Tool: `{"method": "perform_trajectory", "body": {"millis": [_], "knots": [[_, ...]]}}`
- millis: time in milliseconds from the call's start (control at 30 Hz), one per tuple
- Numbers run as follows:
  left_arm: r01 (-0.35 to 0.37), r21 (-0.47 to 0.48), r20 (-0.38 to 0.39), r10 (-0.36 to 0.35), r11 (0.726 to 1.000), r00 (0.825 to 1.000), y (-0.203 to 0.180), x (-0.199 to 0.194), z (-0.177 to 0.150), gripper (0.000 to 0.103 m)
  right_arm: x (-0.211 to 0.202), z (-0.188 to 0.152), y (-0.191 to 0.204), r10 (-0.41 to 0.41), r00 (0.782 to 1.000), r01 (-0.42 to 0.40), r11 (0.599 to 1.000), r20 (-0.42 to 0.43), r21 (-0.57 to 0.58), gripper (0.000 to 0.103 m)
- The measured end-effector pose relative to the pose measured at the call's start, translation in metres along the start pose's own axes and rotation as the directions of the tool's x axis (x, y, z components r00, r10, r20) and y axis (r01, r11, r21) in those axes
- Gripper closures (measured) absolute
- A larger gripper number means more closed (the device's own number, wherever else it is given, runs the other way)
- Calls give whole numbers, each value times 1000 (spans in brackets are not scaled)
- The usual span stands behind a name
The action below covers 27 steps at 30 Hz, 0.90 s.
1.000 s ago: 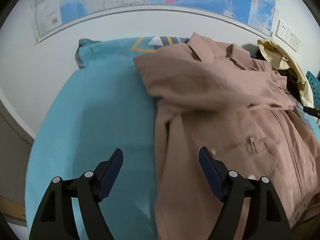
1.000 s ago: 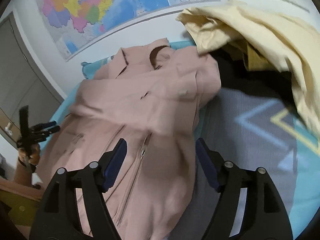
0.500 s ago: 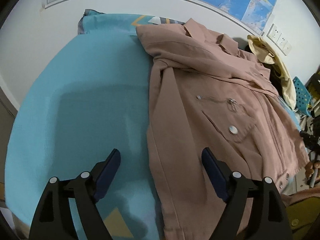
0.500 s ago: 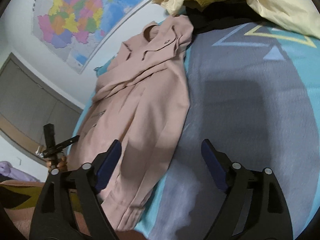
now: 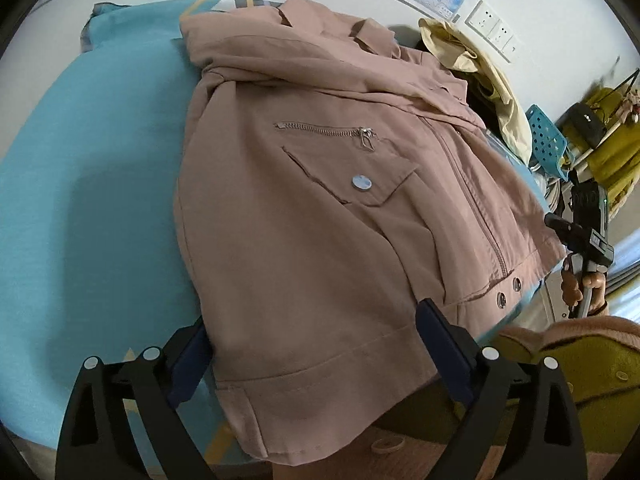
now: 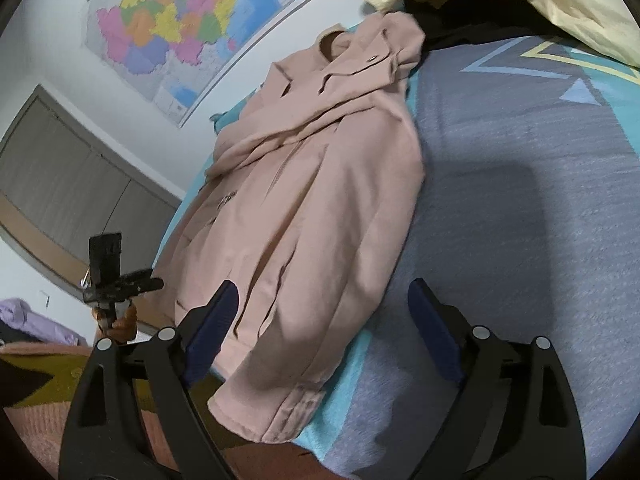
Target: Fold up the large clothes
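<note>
Dusty-pink jacket (image 5: 304, 216) spread front-up on the turquoise bedspread (image 5: 100, 184), collar toward the wall, both sleeves folded across the chest, hem reaching the near edge of the bed and drooping slightly over it. On the front, a zip pocket (image 5: 326, 131) set slantwise, below it a flap pocket with a silver snap (image 5: 362, 182), and a long main zipper running down to two metal eyelets near the hem. Left gripper (image 5: 308, 344) poised just above the hem's corner, jaws wide and having just been opening further, the hem seen between the blue pads (image 5: 440, 344) but not pinched; left pad partly hidden behind the jacket's side edge. Right gripper (image 6: 320, 328) low over the opposite side of the hem, jaws likewise spread and just opened further, the lower corner of the jacket (image 6: 316, 216) between the fingers, no pad pressing cloth. Beyond the collar, a heap of cream clothing (image 5: 476, 60) against the wall; a grey panel of bedspread with triangle pattern to the right of the jacket. Coloured map (image 6: 176, 20) on the wall above. Each gripper visible in the other's view, held by a hand at the bed's edge.
</note>
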State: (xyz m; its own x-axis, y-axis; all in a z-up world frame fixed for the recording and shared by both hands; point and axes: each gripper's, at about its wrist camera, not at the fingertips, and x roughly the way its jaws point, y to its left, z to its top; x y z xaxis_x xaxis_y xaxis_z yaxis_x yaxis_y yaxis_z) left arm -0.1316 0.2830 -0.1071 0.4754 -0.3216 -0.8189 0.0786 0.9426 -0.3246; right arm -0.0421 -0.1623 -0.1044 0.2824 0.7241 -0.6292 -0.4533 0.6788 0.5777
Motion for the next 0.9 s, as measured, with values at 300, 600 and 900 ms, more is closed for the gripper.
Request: {"method": "perform_trajectory", "body": {"millis": [300, 600, 900], "knots": [[-7, -11, 35, 8, 1000, 999, -5, 14, 18, 7, 15, -8, 18, 78, 996, -81, 996, -48, -45, 16], [-87, -34, 84, 90, 996, 992, -13, 17, 20, 51, 28, -12, 27, 100, 993, -103, 993, -55, -54, 38], [19, -157, 138, 3, 987, 990, 3, -13, 19, 100, 0, -8, 25, 240, 970, -241, 971, 41, 8, 96]]}}
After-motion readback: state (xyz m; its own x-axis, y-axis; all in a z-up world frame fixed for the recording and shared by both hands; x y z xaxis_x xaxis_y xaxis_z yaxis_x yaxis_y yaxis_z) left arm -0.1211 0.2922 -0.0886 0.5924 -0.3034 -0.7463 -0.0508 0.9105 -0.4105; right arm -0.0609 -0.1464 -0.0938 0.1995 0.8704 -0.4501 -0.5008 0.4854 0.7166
